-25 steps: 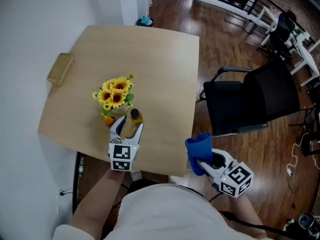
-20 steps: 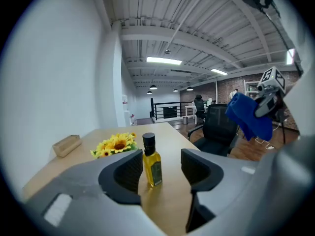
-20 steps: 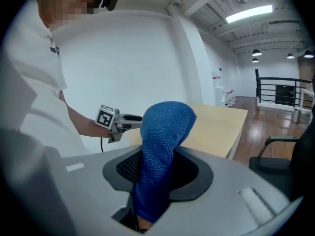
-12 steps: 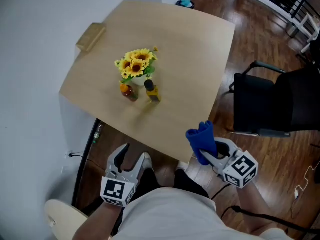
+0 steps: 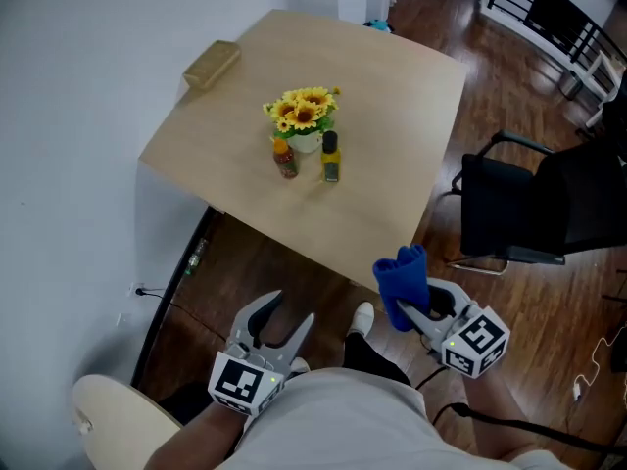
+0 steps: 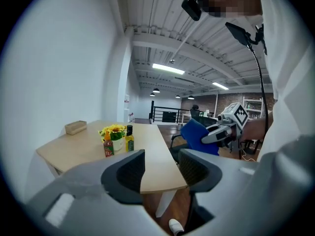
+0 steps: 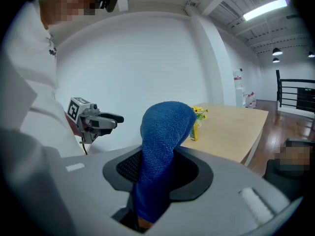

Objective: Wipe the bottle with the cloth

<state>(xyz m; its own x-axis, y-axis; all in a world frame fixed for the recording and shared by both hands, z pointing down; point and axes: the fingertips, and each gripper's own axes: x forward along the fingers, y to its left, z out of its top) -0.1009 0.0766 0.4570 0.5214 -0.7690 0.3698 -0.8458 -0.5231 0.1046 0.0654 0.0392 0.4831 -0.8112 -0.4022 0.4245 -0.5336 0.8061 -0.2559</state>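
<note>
Blue, soft cloth [image 5: 400, 284] sits clamped in the right gripper [image 5: 415, 311], while the empty left gripper [image 5: 286, 313] is closing, both well apart from the sunflower vase [image 5: 305, 116]; just beside the vase stands the yellow bottle [image 5: 330, 159], likely rigid and slick, best gripped mid-body.

From the head, looking steeply down on the table [image 5: 392, 116], lying well away in the upper middle of the frame. In the left gripper view, looking low and level across it, flowers [image 6: 114, 131] left of centre. In the right gripper view, facing it from behind the close-up cloth [image 7: 162, 151]. Sharing table and flowers across all three.
</note>
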